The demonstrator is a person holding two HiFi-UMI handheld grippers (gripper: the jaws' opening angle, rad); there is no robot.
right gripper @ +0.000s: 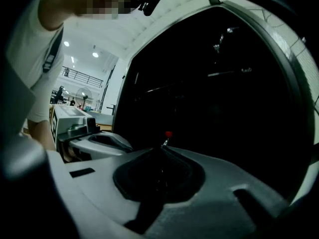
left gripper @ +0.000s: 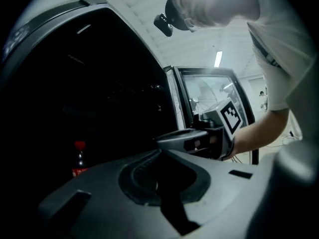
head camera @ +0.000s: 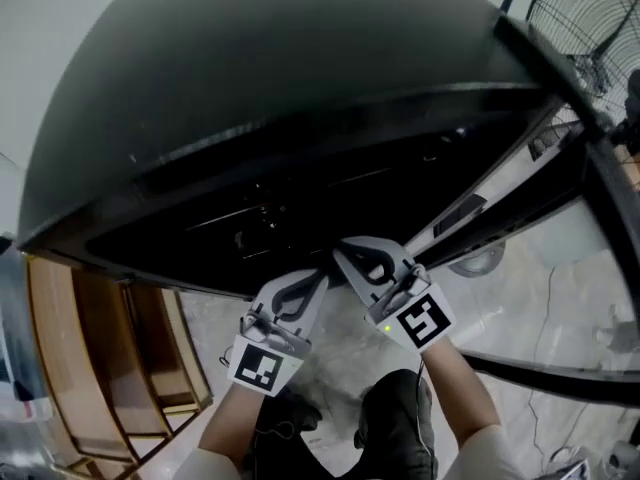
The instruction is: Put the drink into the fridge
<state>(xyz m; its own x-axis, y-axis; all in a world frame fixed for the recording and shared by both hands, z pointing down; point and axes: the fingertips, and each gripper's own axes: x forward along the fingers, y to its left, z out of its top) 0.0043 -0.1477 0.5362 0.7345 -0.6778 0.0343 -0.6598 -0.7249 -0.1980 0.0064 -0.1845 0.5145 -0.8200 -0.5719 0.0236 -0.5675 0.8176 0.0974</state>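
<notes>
Black fridge (head camera: 250,98) holds a red-capped drink bottle (left gripper: 79,159) in its dark inside, with left gripper (head camera: 321,277) and right gripper (head camera: 341,254) both closed, empty, over pale marbled floor (head camera: 545,303).

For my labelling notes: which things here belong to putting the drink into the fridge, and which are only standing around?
Job: fridge; red-capped bottle inside it; left gripper and right gripper, both shut and empty.
Standing around: fan; wooden shelves.
</notes>
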